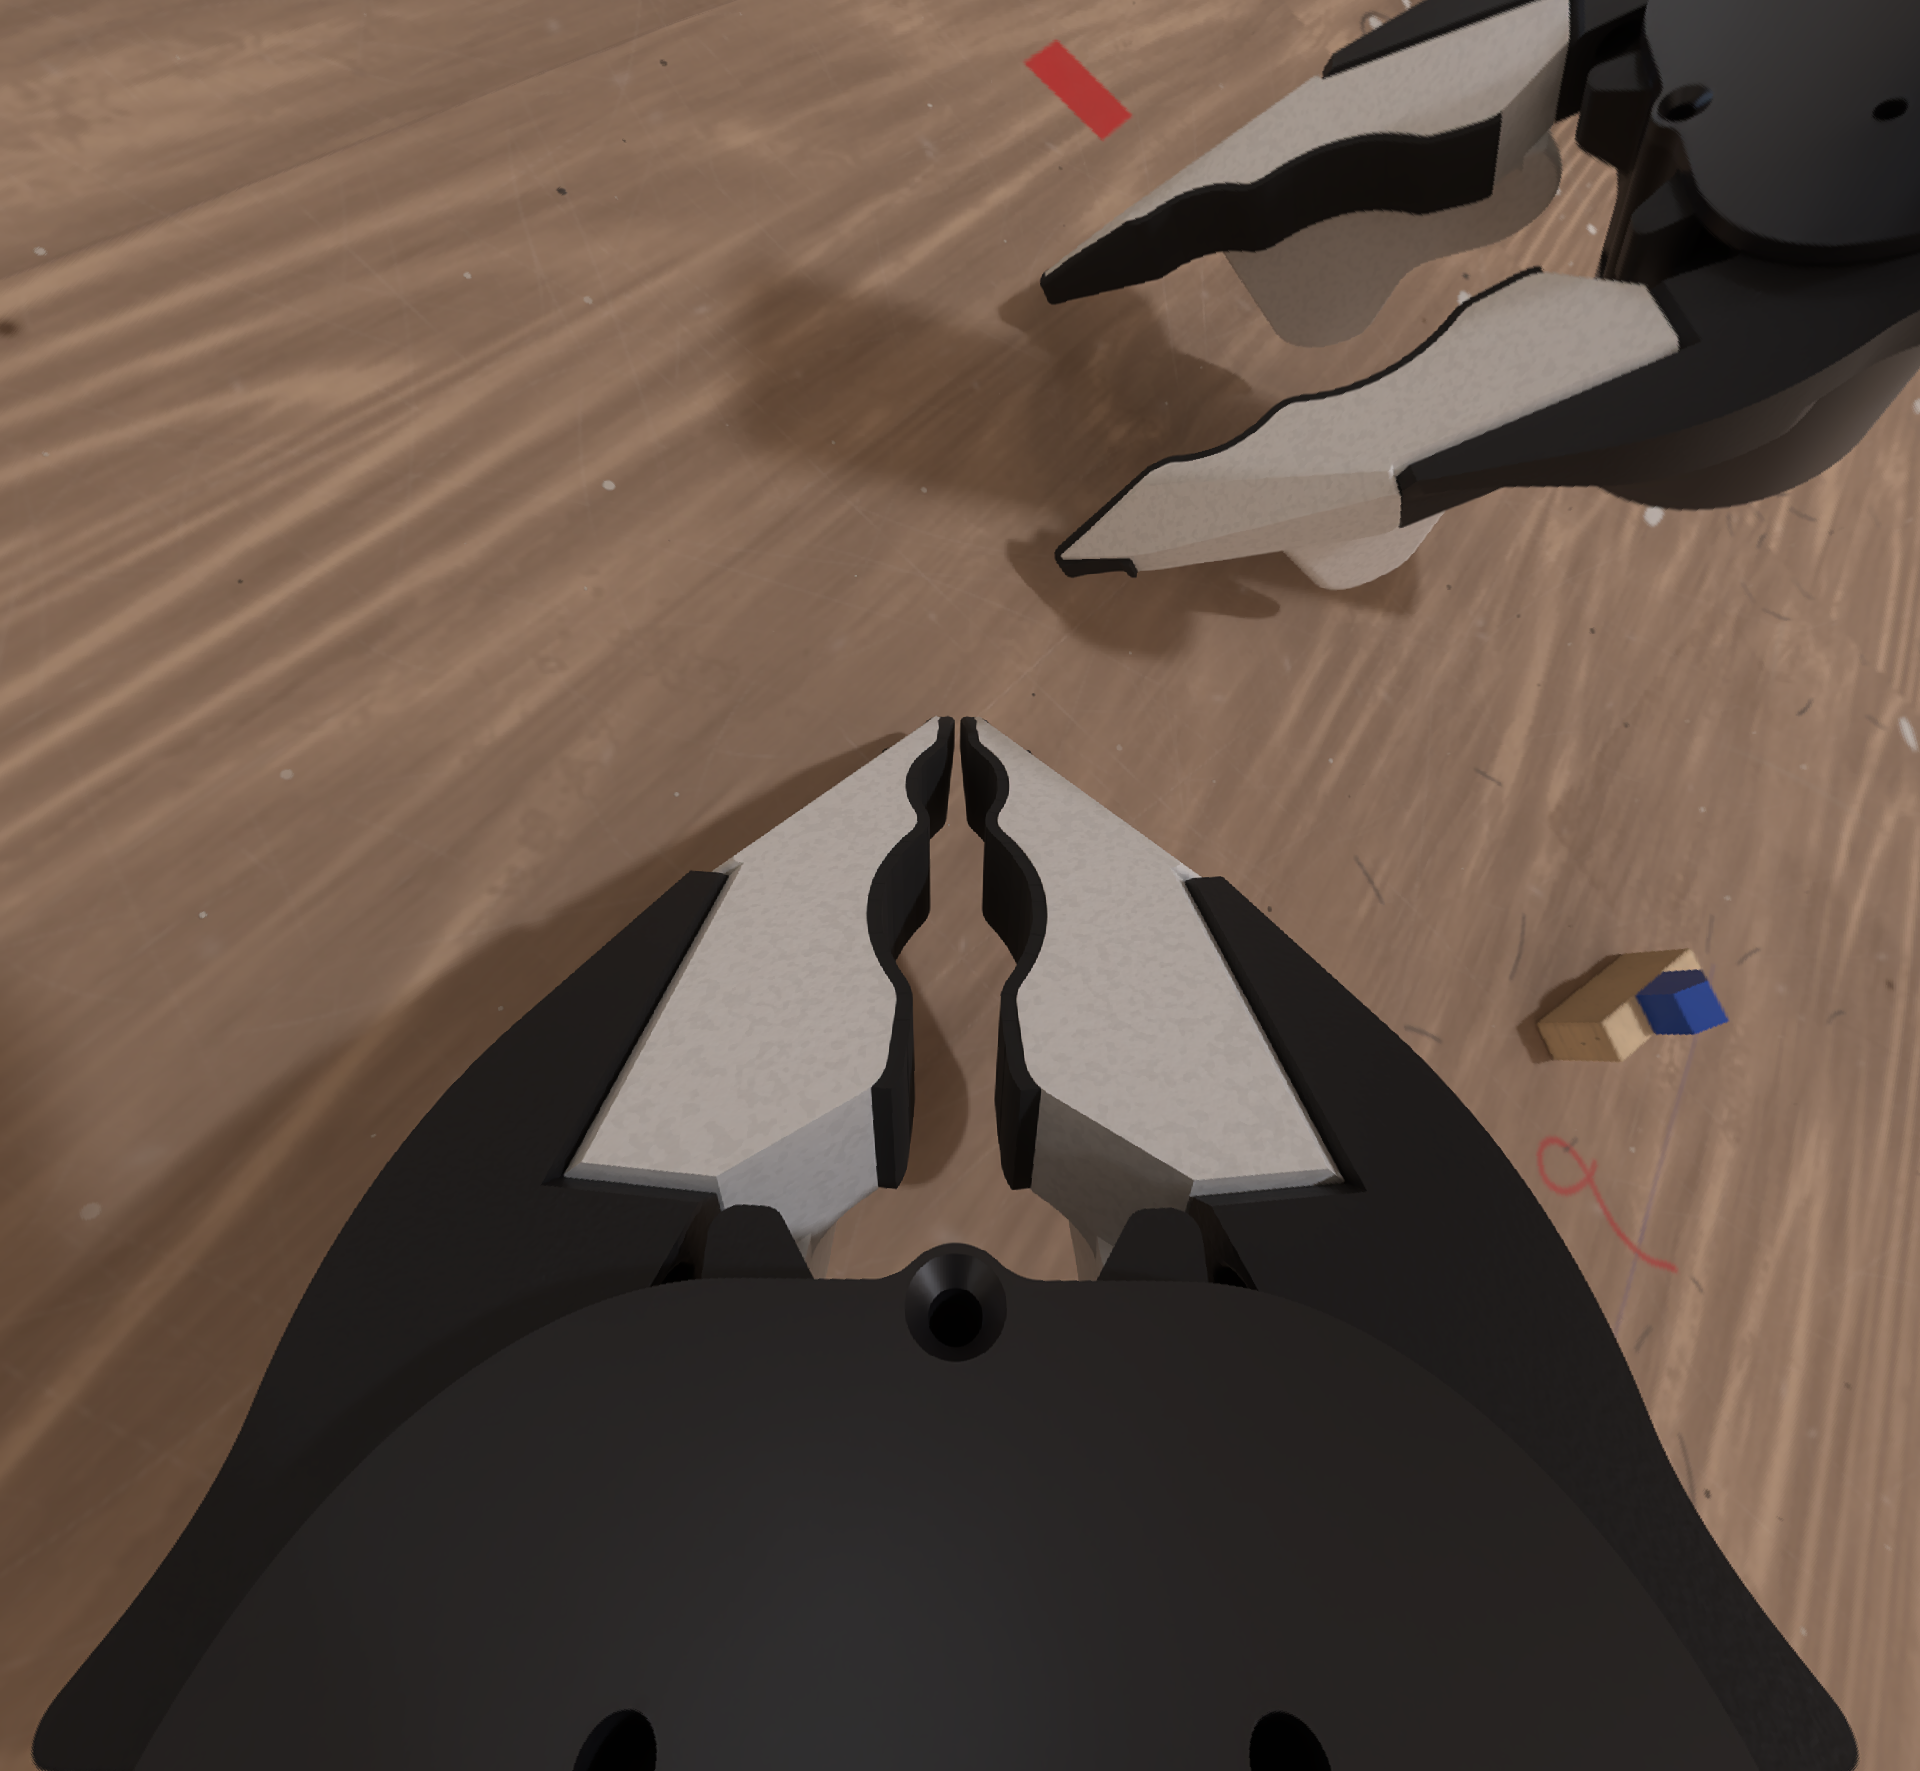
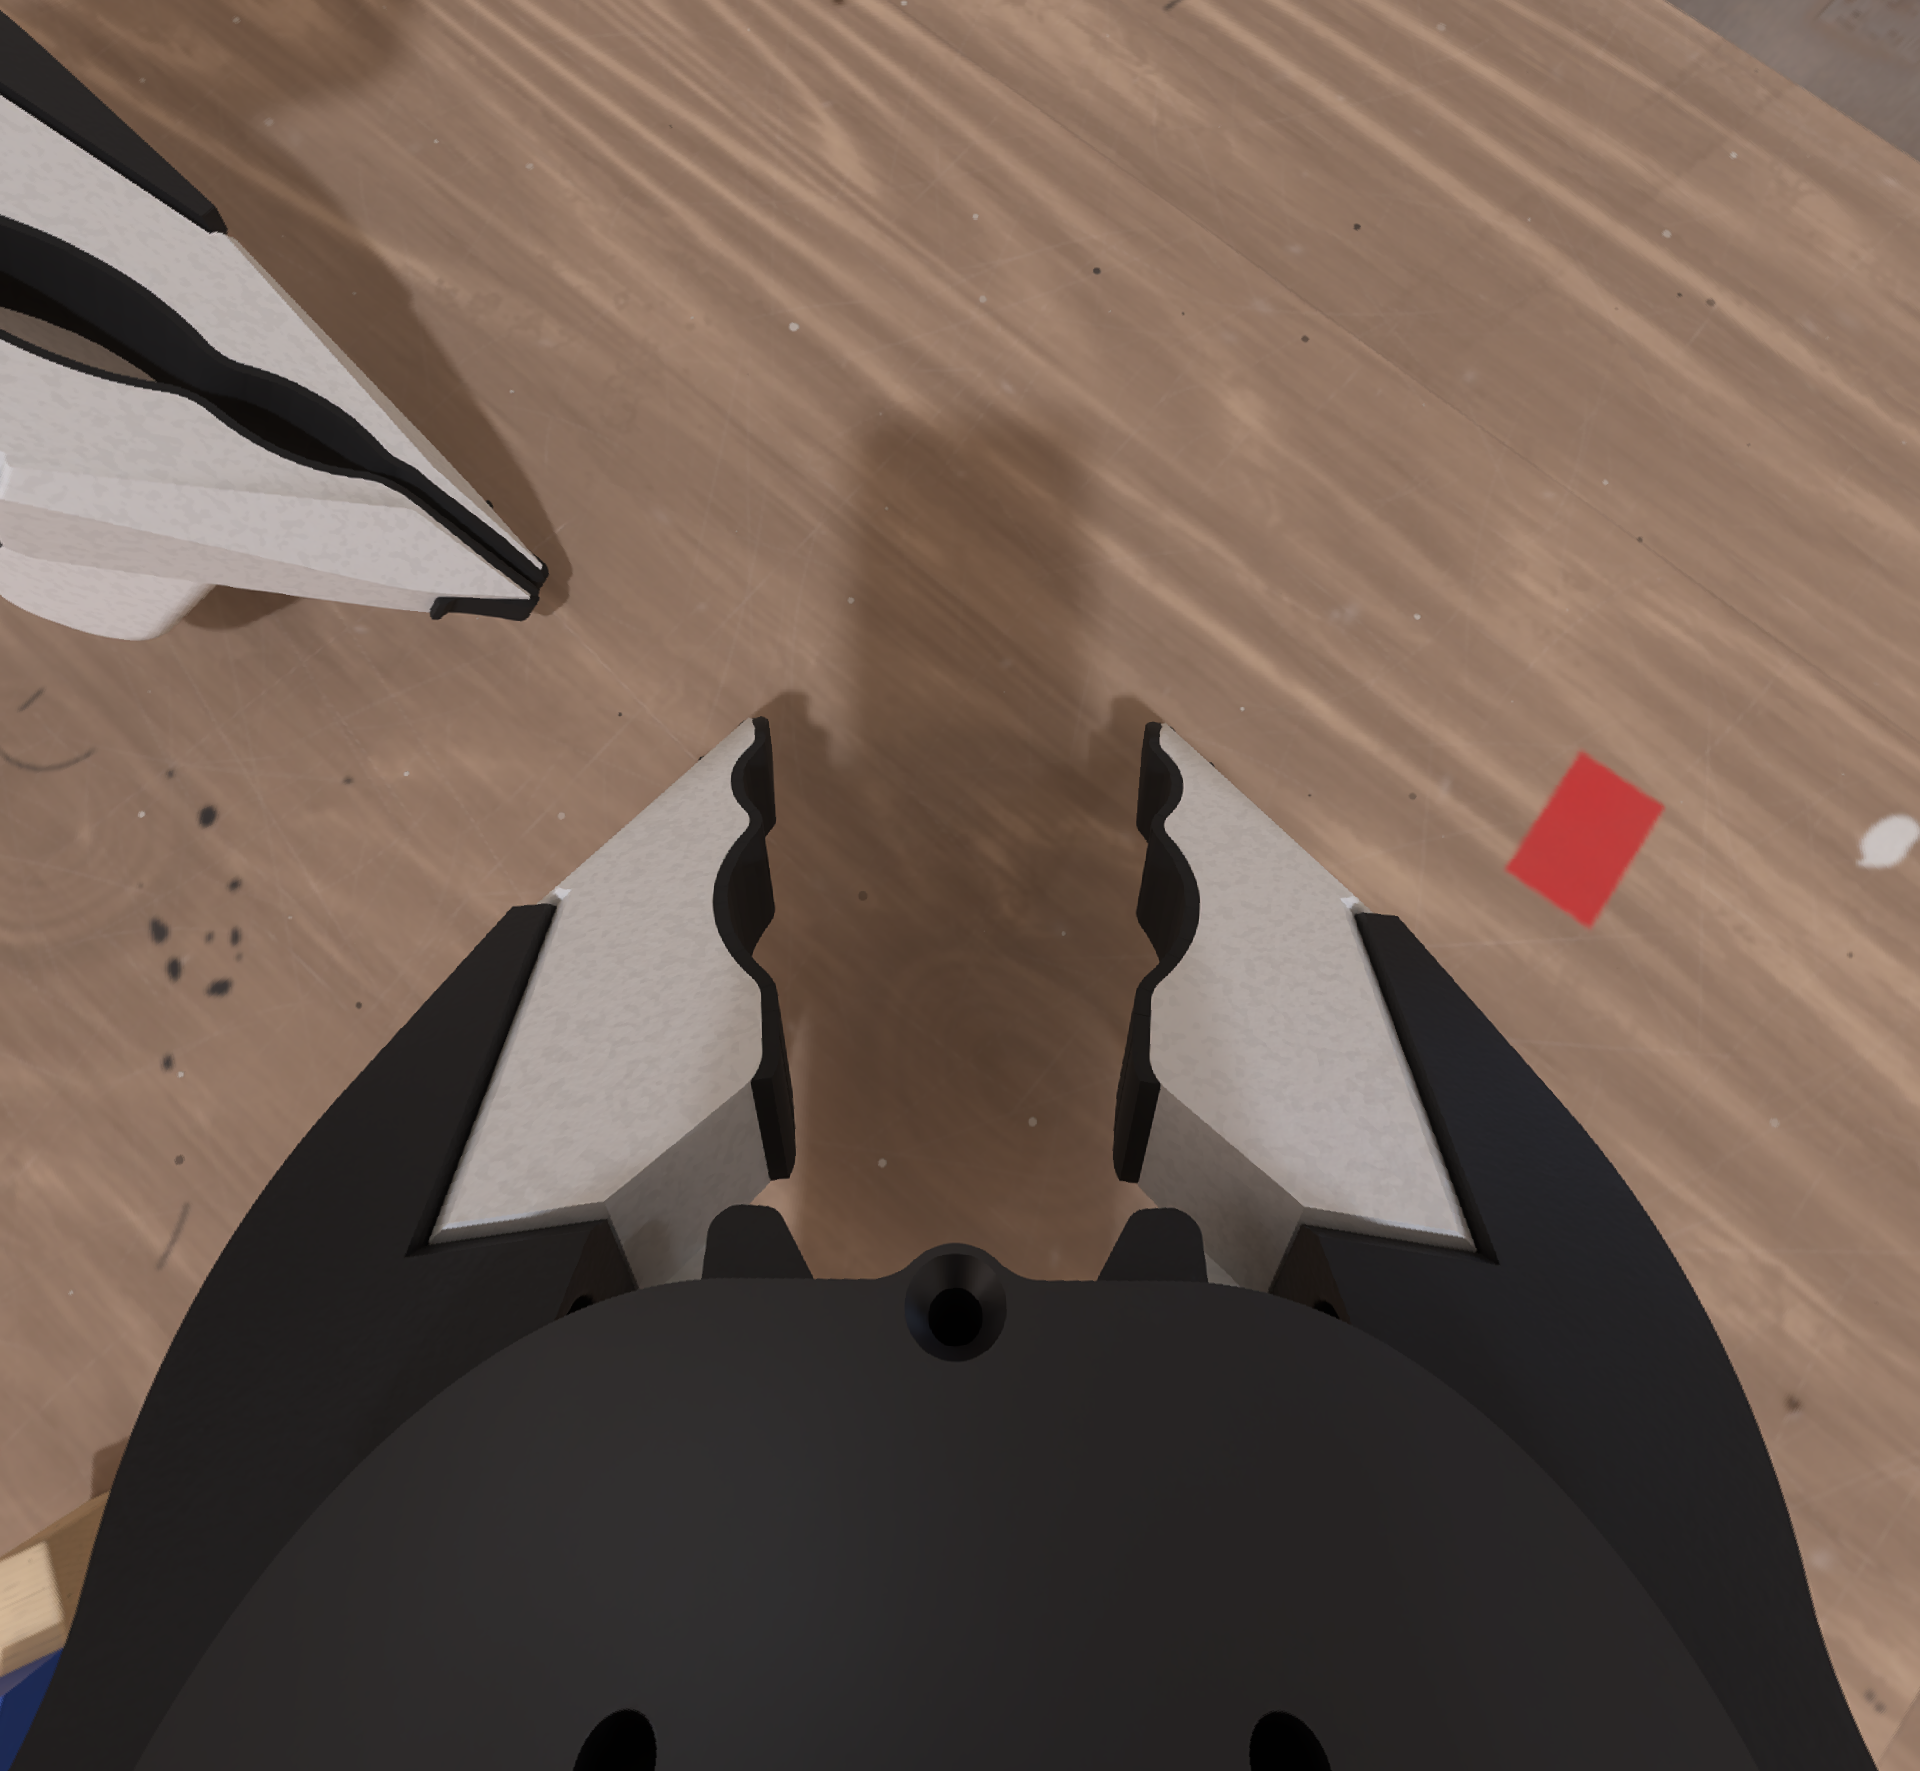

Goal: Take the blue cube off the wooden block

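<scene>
left gripper point(image 1: 956, 724): matte black rounded housing, one central screw hole
right gripper point(image 2: 954, 729): same black body
fingers point(image 2: 623, 994): speckled off-white wedges, wavy black inner pads

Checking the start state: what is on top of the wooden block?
The blue cube sits on one end of the wooden block; the face beneath the cube is covered.

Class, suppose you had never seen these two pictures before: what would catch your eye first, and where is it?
First, the two black-and-white grippers over the brown wooden table: the left gripper shut and empty, the right gripper open and empty. Next, the flat red rectangle lying on the table beyond them. Last, the small blue cube on one end of the pale wooden block, off to the right in the left wrist view, untouched.
</scene>
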You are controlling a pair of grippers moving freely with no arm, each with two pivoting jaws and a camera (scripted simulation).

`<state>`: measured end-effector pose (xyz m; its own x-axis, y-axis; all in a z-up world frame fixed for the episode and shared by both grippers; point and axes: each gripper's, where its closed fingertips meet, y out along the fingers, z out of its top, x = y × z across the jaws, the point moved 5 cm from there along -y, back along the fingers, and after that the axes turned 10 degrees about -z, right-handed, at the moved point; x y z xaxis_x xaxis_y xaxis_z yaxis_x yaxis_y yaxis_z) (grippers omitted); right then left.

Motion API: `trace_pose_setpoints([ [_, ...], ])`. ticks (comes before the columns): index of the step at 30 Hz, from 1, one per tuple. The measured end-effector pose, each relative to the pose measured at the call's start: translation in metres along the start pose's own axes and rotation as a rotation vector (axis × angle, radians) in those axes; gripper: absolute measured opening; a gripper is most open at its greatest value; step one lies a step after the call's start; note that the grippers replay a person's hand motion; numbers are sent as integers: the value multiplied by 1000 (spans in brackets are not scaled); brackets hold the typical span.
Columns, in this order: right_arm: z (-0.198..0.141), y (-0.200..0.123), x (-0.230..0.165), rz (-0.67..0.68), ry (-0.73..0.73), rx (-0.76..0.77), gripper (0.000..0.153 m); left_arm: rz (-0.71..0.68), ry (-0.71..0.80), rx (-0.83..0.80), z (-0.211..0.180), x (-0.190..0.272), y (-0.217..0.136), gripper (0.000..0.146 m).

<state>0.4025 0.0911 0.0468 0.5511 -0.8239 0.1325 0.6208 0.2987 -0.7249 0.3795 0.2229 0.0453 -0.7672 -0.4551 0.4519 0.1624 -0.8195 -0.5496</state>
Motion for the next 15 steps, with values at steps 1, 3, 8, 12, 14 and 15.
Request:
trace_pose_setpoints([
  [1,0,0,0,3,-7,0,71,10,11,-4,0,0,0,1],
  [3,2,1,0,13,-21,4,71,33,35,-12,0,1,1,1],
  [8,21,-44,-3,8,-34,114,68,69,72,-25,-1,3,2,1],
  [12,-5,-122,-44,204,-105,221,42,63,69,-22,-1,3,1,1],
  [14,-42,-141,-74,353,-197,120,35,61,71,-17,0,3,1,1],
  [15,-57,-146,-84,372,-246,84,34,60,75,-17,0,4,1,1],
])
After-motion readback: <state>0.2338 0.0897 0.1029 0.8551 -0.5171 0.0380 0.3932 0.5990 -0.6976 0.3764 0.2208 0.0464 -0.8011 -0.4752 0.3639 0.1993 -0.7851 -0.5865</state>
